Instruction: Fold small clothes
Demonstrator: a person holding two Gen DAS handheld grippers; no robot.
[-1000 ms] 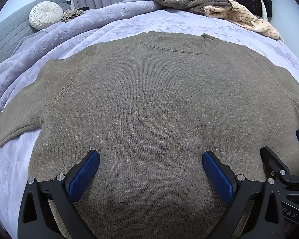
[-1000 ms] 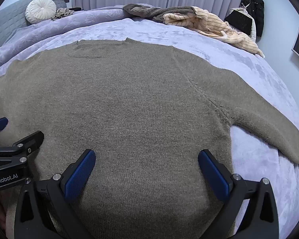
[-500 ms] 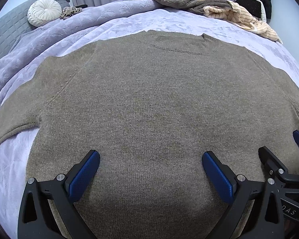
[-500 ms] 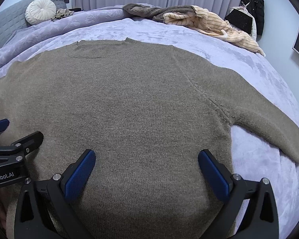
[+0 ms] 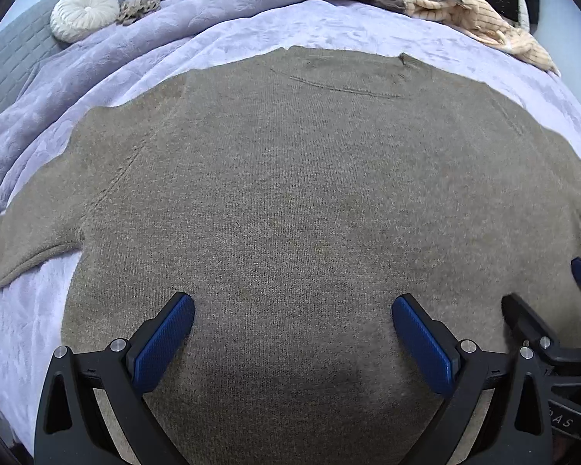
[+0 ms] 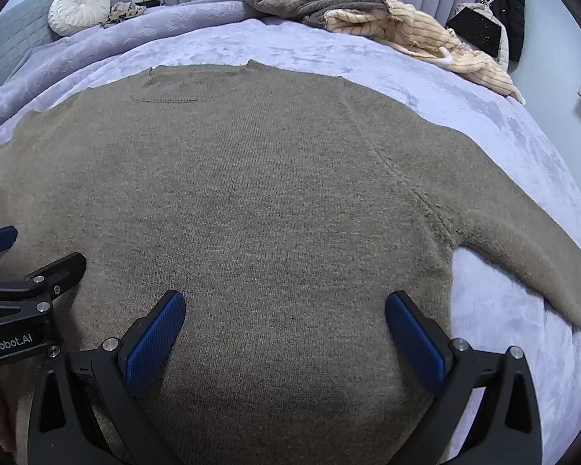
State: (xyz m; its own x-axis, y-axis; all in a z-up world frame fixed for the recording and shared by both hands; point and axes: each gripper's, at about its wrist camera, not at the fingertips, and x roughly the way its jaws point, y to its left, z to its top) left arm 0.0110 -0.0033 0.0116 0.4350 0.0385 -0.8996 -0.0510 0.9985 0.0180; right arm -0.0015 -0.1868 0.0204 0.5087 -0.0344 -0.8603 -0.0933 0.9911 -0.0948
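We see the brown sweater (image 5: 310,201) spread flat across the middle of the bed (image 6: 495,116), its collar toward the far edge, its hem toward us, and its sleeves reaching out toward the left and right edges, so its long axis runs side to side. Our left gripper (image 5: 292,333) and right gripper (image 6: 284,329) hover side by side over the hem end, jaws spread wide and holding nothing. On the left gripper's body, in the right wrist view, we read "enRobot.AI".

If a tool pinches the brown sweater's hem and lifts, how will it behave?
The brown knit sweater lies limp and flat on the bedspread, so it will likely drape and sag. Its fuzzy knit probably grips the blue pads well.
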